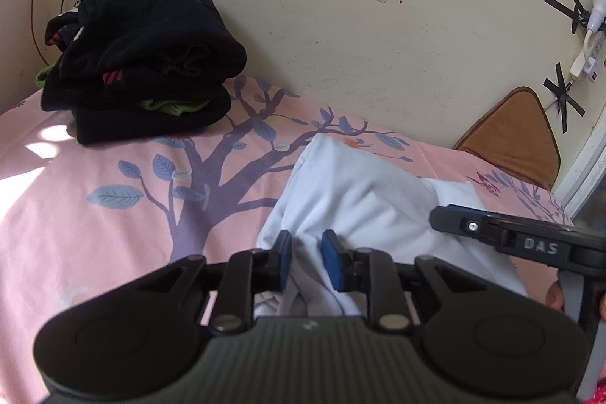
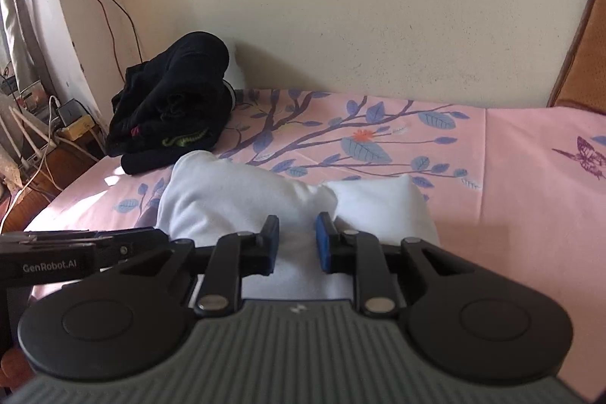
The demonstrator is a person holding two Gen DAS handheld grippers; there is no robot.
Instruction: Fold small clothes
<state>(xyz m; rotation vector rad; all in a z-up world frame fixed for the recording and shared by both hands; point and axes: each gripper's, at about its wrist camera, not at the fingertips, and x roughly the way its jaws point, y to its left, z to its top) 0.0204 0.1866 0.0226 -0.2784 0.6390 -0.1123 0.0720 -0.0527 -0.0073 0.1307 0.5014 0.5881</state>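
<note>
A small white garment (image 1: pixel 363 192) lies bunched on the pink bed sheet, with a raised fold down its middle; it also shows in the right wrist view (image 2: pixel 242 192). My left gripper (image 1: pixel 306 254) has its blue pads a small gap apart with white cloth between them, gripping the garment's near left edge. My right gripper (image 2: pixel 297 239) holds the near edge of the garment the same way, with cloth between its pads. The right gripper's finger also shows in the left wrist view (image 1: pixel 492 226), close to the right of my left gripper.
A stack of folded black clothes (image 1: pixel 144 63) sits at the back left of the bed by the wall, also in the right wrist view (image 2: pixel 174 105). The pink floral sheet (image 1: pixel 94 184) covers the bed. A brown cushion (image 1: pixel 519 135) leans at the back right. Cables hang at left.
</note>
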